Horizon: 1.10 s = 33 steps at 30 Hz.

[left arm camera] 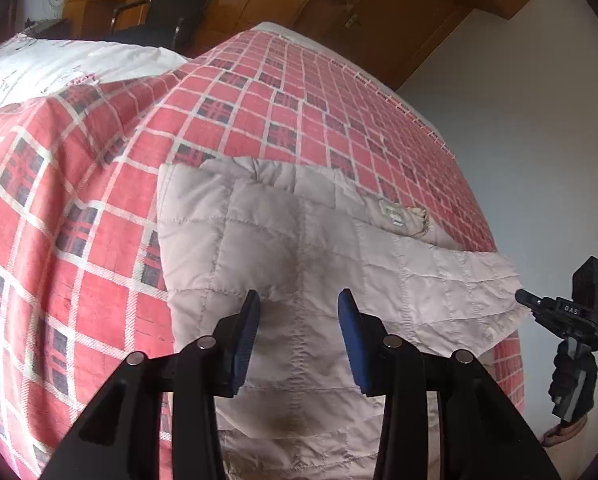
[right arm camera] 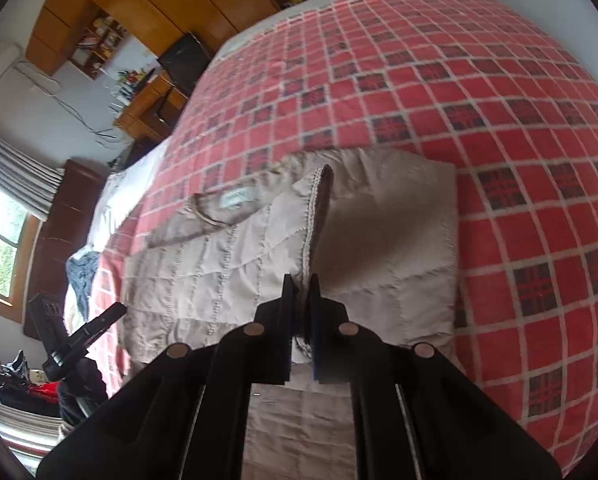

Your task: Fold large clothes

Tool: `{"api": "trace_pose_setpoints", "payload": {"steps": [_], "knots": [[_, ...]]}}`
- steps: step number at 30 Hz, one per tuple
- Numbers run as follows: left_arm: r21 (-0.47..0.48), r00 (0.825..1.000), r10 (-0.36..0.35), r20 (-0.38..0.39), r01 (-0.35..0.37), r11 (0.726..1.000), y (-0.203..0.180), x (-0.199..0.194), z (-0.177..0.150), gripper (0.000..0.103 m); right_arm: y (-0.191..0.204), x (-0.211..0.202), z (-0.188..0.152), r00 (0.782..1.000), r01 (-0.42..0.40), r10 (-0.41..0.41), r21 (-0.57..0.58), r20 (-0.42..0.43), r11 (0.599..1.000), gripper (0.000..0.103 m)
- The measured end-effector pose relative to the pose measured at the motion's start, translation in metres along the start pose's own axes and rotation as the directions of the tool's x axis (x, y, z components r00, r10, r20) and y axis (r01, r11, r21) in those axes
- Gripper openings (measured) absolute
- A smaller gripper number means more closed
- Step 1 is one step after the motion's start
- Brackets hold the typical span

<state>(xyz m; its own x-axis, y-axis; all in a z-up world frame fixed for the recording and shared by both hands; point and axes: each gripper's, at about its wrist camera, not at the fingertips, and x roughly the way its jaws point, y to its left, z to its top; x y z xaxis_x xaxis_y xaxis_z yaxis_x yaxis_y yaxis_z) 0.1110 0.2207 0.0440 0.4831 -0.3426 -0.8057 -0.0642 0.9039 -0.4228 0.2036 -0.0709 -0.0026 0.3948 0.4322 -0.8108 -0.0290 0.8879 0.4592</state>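
One jacket (right arm camera: 379, 240) edge pinched between right gripper (right arm camera: 302, 280) jaws.

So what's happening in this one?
A person with a gripper in each hand is folding a beige quilted jacket on a bed with a red checked cover. The right gripper is shut on a trimmed edge of the jacket and holds that flap lifted above the rest. The left gripper is open above the jacket's middle, gripping nothing. The collar label faces up, and the jacket looks partly folded.
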Motion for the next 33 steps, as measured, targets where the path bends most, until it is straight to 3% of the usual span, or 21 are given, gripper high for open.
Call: {"api": "trace_pose_setpoints", "payload": {"steps": [4, 9, 13, 16, 18, 22, 28, 30, 33], "knots": [[-0.012, 0.998, 0.034, -0.044, -0.034, 0.999, 0.007, 0.018, -0.007, 0.04, -0.007, 0.035, -0.011, 0.995, 0.08, -0.08, -0.003, -0.061, 0.997, 0.006], [-0.04, 0.998, 0.025, -0.056, -0.027, 0.999, 0.013, 0.023, -0.007, 0.04, -0.014, 0.064, -0.025, 0.987, 0.111, -0.11, 0.005, -0.119, 0.994, 0.007], [-0.025, 0.998, 0.047, -0.034, -0.048, 0.999, 0.004, 0.01, -0.004, 0.04, -0.01, 0.056, -0.023, 0.984, 0.137, -0.138, -0.021, -0.113, 0.99, 0.012], [0.01, 0.999, 0.025, 0.026, -0.025, 1.0, -0.012, -0.009, -0.001, 0.041, 0.002, 0.032, -0.018, 0.982, 0.184, -0.186, -0.059, -0.04, 0.981, 0.012], [0.042, 0.999, 0.011, 0.039, -0.013, 0.999, -0.027, -0.015, -0.001, 0.041, 0.01, 0.019, -0.015, 0.987, 0.158, -0.159, -0.074, -0.01, 0.985, 0.012], [0.122, 1.0, 0.018, -0.006, -0.017, 0.992, -0.056, -0.002, -0.011, 0.042, 0.039, 0.028, -0.022, 0.995, 0.073, -0.081, -0.139, -0.052, 0.988, 0.012], [0.148, 0.993, 0.071, -0.1, -0.055, 0.987, -0.062, 0.035, -0.031, 0.042, 0.048, 0.073, -0.039, 0.982, 0.094, -0.12, -0.174, -0.149, 0.98, 0.013], [0.139, 0.991, 0.063, -0.114, -0.047, 0.989, -0.056, 0.043, -0.036, 0.041, 0.041, 0.085, -0.042, 0.974, 0.112, -0.141, -0.164, -0.176, 0.98, 0.011], [0.141, 0.992, 0.05, -0.112, -0.034, 0.989, -0.051, 0.047, -0.039, 0.041, 0.028, 0.098, -0.044, 0.974, 0.086, -0.108, -0.118, -0.199, 0.989, 0.008]]}}
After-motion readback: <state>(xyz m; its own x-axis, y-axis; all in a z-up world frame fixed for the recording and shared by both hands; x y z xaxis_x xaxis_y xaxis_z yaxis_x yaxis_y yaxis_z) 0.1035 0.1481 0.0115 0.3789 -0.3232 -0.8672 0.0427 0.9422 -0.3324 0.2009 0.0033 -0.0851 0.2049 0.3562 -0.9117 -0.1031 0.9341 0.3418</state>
